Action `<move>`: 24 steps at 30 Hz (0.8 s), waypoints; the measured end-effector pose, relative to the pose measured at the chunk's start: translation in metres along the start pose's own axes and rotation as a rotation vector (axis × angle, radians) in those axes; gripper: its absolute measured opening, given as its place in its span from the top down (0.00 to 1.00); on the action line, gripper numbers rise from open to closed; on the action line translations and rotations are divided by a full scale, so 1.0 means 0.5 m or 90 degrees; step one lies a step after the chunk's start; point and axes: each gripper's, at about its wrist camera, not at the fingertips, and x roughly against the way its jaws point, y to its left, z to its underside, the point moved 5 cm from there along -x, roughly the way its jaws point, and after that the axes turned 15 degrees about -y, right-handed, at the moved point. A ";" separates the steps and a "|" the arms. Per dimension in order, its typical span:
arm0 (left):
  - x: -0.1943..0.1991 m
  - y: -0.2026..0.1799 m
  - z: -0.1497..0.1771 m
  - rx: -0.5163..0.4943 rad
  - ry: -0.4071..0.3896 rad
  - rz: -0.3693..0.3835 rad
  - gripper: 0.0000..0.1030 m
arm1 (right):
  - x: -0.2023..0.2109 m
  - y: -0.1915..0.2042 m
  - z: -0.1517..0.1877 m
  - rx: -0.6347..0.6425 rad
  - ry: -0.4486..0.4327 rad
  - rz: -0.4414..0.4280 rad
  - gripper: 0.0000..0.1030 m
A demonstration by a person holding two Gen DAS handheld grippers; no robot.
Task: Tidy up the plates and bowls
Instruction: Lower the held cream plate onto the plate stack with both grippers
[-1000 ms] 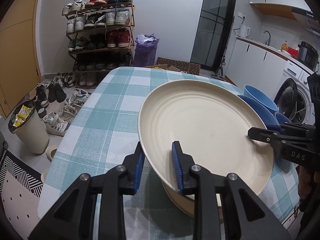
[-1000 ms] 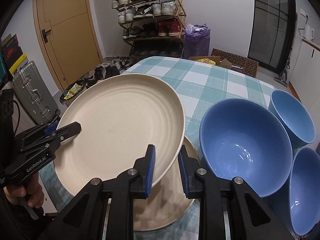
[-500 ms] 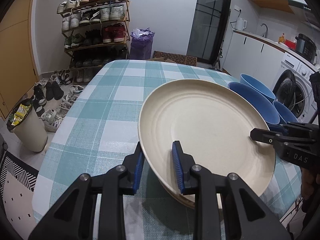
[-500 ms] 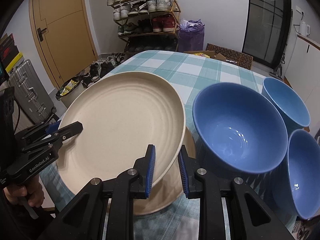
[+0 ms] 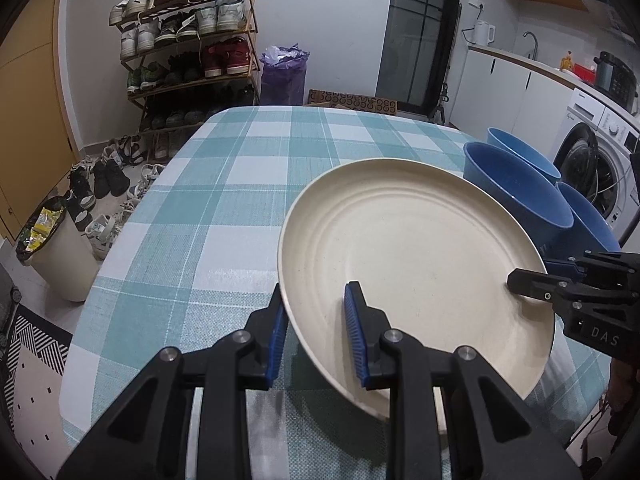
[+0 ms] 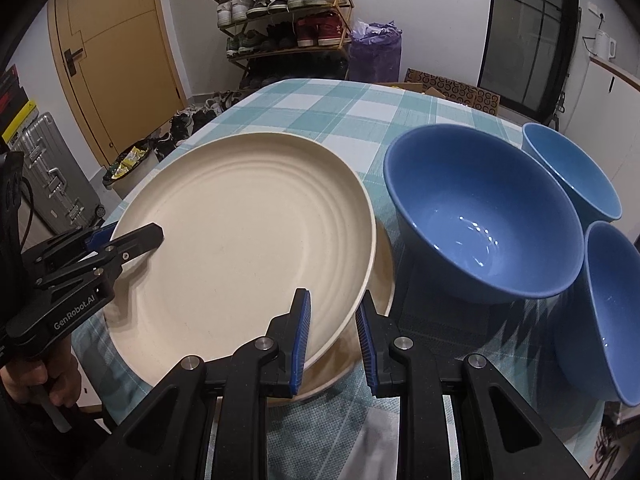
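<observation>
Stacking step: left tongs [image 5: 316, 332] and right tongs [image 6: 332, 334] both pinching cream plate [image 6: 248, 232] over lower plate [image 6: 360, 344]; blue bowls [image 6: 480, 216] at three o'clock. Next, likely: lowering level; releasing together.

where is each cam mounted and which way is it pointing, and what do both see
Left wrist: sits on the left gripper, looks forward and down over the checked table toward the shoe rack; its fingers straddle the near rim of the cream plate, and the right gripper enters from the right.
Right wrist: sits on the right gripper, faces down at the plate's opposite rim and three blue bowls; the left gripper and a hand show at left.
Shared: plate, bowls, table, shoe rack, both grippers.
</observation>
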 end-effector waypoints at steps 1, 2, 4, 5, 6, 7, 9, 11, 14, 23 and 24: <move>-0.003 0.000 0.003 0.000 0.003 -0.001 0.75 | -0.003 0.001 0.003 0.002 0.003 0.003 0.77; -0.006 0.002 0.005 0.000 0.006 -0.002 0.75 | -0.007 0.000 0.005 0.003 0.006 0.003 0.77; -0.012 0.003 0.009 0.000 0.010 -0.003 0.75 | -0.011 0.002 0.010 0.002 0.013 0.004 0.77; -0.014 0.003 0.010 0.000 0.012 -0.004 0.75 | -0.014 0.002 0.012 0.002 0.014 0.005 0.77; -0.016 0.005 0.010 -0.001 0.014 -0.005 0.75 | -0.017 0.002 0.014 0.000 0.015 0.006 0.77; -0.018 0.005 0.011 -0.001 0.015 -0.006 0.75 | -0.020 0.002 0.015 -0.001 0.017 0.006 0.77; -0.024 0.004 0.011 -0.005 0.018 -0.006 0.75 | -0.028 0.002 0.016 -0.002 0.019 0.008 0.77; -0.025 0.003 0.013 -0.008 0.019 -0.005 0.75 | -0.033 0.001 0.020 -0.002 0.024 0.011 0.77; -0.026 0.003 0.014 -0.012 0.019 -0.004 0.75 | -0.038 -0.003 0.021 -0.004 0.027 0.011 0.77; -0.028 0.002 0.015 -0.014 0.019 -0.003 0.75 | -0.045 -0.002 0.022 0.004 0.026 0.021 0.77; -0.028 0.001 0.015 -0.014 0.019 -0.003 0.75 | -0.046 -0.002 0.022 0.003 0.025 0.022 0.77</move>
